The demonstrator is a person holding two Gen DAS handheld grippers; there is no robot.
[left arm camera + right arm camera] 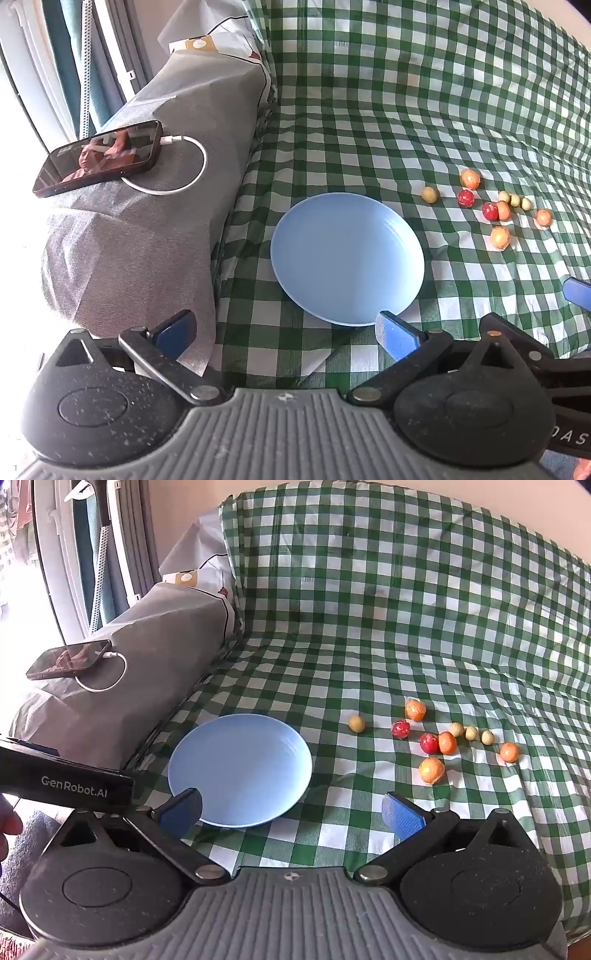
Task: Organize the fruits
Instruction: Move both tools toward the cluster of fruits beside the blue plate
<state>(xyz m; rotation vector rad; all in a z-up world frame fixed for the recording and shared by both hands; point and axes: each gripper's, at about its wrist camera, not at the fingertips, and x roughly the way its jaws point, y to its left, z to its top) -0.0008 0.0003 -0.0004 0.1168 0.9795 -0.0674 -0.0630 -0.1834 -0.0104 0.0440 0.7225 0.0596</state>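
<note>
An empty light blue plate (347, 258) (240, 768) lies on the green checked cloth. To its right several small fruits are scattered: orange ones (470, 178) (415, 709), red ones (466, 198) (401, 729) and small yellow-green ones (429, 194) (357, 723). My left gripper (286, 332) hovers open at the plate's near edge, nothing between its blue pads. My right gripper (293, 810) is likewise open over the plate's near rim, holding nothing. The left gripper's black body (66, 782) shows at the left of the right wrist view.
A grey covered armrest (147, 221) stands left of the plate, with a phone (99, 158) and its white charging cable (184, 162) on top. The checked cloth (424, 92) rises over the sofa back behind. A window and curtain sit far left.
</note>
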